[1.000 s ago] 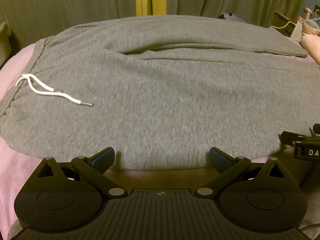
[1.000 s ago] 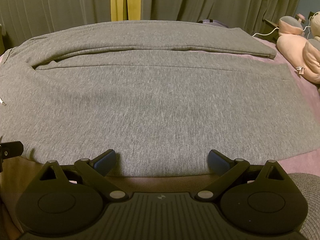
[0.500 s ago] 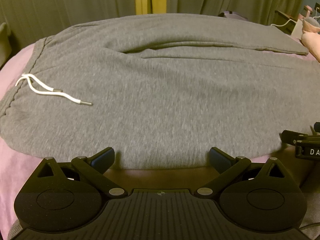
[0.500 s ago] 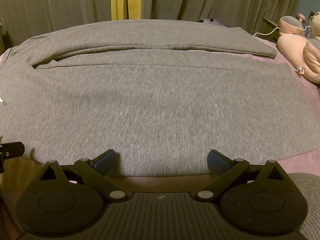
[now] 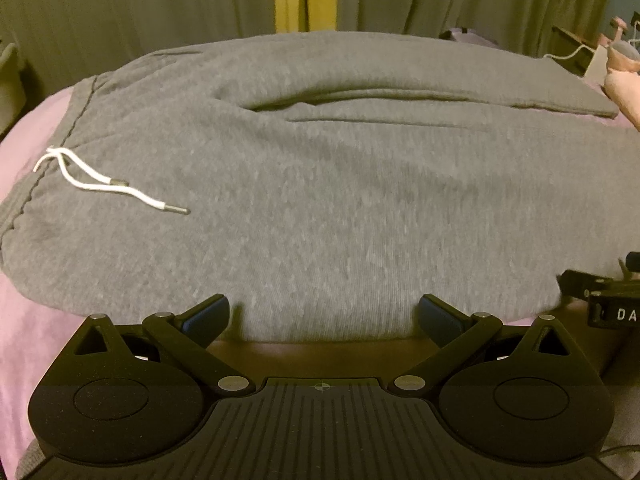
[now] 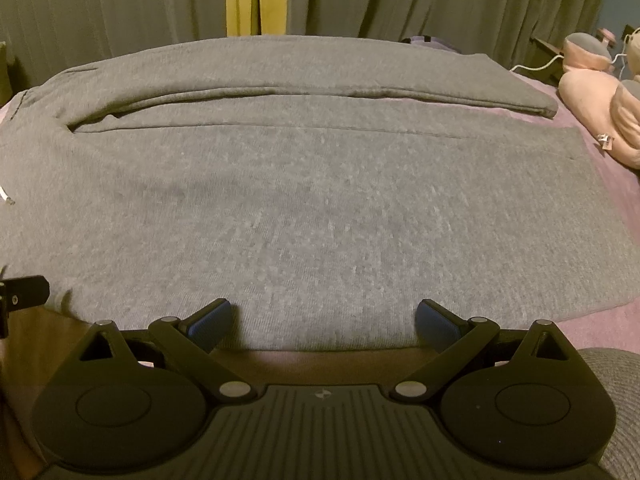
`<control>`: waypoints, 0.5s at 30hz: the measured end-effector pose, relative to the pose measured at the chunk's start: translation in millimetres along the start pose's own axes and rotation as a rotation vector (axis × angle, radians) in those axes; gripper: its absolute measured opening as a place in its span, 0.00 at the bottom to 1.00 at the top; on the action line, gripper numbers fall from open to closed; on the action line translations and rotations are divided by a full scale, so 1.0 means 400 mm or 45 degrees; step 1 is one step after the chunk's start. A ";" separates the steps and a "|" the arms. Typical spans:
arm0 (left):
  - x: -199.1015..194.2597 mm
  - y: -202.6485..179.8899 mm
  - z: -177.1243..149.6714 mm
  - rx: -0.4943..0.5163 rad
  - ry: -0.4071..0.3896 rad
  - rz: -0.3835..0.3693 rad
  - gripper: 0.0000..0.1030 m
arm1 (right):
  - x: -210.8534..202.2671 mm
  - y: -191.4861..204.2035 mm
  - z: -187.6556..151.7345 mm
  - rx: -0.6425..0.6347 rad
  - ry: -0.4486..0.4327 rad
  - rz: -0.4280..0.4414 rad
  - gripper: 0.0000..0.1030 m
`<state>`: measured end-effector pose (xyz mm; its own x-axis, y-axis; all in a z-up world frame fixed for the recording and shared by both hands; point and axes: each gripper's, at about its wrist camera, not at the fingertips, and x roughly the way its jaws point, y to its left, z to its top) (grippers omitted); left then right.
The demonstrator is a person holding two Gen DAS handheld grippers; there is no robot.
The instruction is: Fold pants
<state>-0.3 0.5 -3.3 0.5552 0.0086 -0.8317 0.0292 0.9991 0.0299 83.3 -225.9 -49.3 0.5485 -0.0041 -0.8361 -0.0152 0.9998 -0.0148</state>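
Pants (image 5: pixel 340 200) are laid flat across the bed (image 5: pixel 36 132), legs side by side. Left tongs (image 5: pixel 324 316) and right tongs (image 6: pixel 324 320) are held wide at the near hem, likely positioned to pinch it for a lengthwise fold.

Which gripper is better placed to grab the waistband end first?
Left. The left gripper faces the pants near the drawstring; the right gripper, also open, faces the leg.
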 end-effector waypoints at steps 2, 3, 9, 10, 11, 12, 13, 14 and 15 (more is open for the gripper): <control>-0.001 0.003 0.001 -0.011 -0.006 0.014 1.00 | 0.002 0.000 0.001 -0.001 0.007 0.002 0.96; -0.003 0.005 0.002 -0.017 -0.012 0.015 1.00 | 0.003 -0.002 0.000 0.002 0.012 0.010 0.96; -0.009 0.018 0.008 -0.060 -0.035 0.034 1.00 | 0.015 -0.025 0.020 0.083 0.077 0.130 0.96; -0.009 0.025 0.010 -0.081 -0.040 0.035 1.00 | 0.020 -0.030 0.028 0.099 0.091 0.147 0.96; -0.008 0.029 0.013 -0.094 -0.041 0.042 1.00 | 0.026 -0.037 0.039 0.115 0.097 0.156 0.96; -0.009 0.034 0.018 -0.109 -0.051 0.061 1.00 | 0.033 -0.044 0.052 0.125 0.096 0.153 0.96; -0.010 0.040 0.025 -0.124 -0.065 0.087 1.00 | 0.042 -0.054 0.068 0.132 0.097 0.143 0.96; -0.009 0.046 0.034 -0.133 -0.074 0.110 1.00 | 0.054 -0.064 0.087 0.140 0.102 0.126 0.96; -0.006 0.050 0.046 -0.136 -0.081 0.128 1.00 | 0.071 -0.078 0.111 0.153 0.115 0.100 0.96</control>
<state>14.4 19.7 9.6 0.6027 0.1100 -0.7903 -0.1161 0.9920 0.0495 136.5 -256.4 -48.2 0.4720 0.0779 -0.8782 0.0482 0.9923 0.1139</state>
